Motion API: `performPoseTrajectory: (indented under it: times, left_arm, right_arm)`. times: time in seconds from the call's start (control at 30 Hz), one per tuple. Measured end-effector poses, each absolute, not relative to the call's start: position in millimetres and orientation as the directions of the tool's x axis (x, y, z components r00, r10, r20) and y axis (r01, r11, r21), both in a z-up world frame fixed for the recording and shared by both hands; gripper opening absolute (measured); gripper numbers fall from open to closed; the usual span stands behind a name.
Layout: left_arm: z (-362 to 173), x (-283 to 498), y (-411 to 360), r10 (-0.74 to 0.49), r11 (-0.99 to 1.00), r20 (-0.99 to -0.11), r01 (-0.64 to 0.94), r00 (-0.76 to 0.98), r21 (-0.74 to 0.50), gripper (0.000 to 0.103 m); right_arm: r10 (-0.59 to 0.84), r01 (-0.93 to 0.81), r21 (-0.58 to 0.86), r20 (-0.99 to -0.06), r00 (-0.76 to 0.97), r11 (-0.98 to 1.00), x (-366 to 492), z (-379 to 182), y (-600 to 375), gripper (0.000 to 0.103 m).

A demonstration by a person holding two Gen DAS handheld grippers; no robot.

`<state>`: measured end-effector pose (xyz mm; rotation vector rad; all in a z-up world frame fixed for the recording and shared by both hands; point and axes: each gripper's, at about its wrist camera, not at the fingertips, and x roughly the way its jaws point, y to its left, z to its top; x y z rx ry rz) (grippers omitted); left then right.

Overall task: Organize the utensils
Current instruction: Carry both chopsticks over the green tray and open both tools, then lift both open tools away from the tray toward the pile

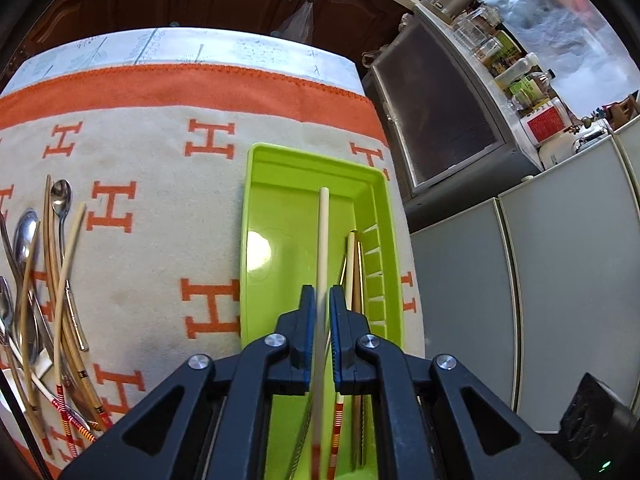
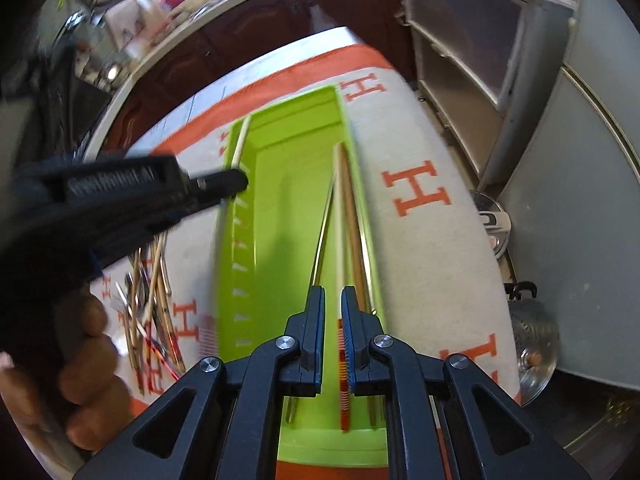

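My left gripper (image 1: 323,300) is shut on a pale chopstick (image 1: 323,240) and holds it lengthwise above the green tray (image 1: 260,184). Several chopsticks (image 1: 354,272) lie along the tray's right side. In the right wrist view the left gripper (image 2: 236,180) shows at the tray's (image 2: 288,120) left rim with its chopstick (image 2: 241,140). My right gripper (image 2: 332,304) hovers over the tray's near end, jaws slightly apart and holding nothing, above the chopsticks (image 2: 344,216) in the tray. A pile of spoons and chopsticks (image 1: 44,300) lies on the cloth at the left.
The table carries a cream cloth with orange H marks (image 1: 160,184). A grey cabinet (image 1: 440,112) and white units (image 1: 560,280) stand to the right. Pots (image 2: 532,344) sit on the floor by the table's right edge.
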<state>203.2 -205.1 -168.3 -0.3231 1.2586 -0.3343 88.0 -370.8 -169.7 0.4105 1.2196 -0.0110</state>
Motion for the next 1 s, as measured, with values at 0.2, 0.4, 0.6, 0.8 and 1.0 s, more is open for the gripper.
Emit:
performPoseTrajectory:
  times: [0.2, 0.4, 0.6, 0.8, 1.0]
  left_arm:
    - [-170.9, 192.0, -199.8, -0.417, 0.909, -0.877, 0.112, 0.240, -0.402, 0.021]
    - [-158.7, 164.7, -181.5, -0.393, 0.916, -0.891, 0.183, 0.229, -0.357, 0.024]
    - [-150.7, 138.8, -151.5, -0.370, 0.925, -0.895, 0.189, 0.249, -0.330, 0.042]
    - [-142.4, 119.5, -111.5, -0.330, 0.942, -0.895, 0.169, 0.301, -0.290, 0.044]
    - [-136.4, 110.7, -41.0, -0.267, 0.963, -0.897, 0.072, 0.352, -0.259, 0.044]
  right_arm:
    - [0.176, 0.290, 0.312, -0.893, 0.414, 0.905, 82.5, -155.7, -389.7, 0.010]
    - [0.161, 0.293, 0.301, -0.893, 0.420, 0.907, 79.3, -150.7, -387.1, 0.010]
    - [0.170, 0.262, 0.296, -0.893, 0.416, 0.919, 70.5, -143.5, -368.5, 0.010]
    - [0.172, 0.215, 0.279, -0.895, 0.411, 0.936, 64.3, -133.3, -344.5, 0.010]
    - [0.191, 0.161, 0.276, -0.894, 0.404, 0.948, 60.8, -123.0, -314.8, 0.010]
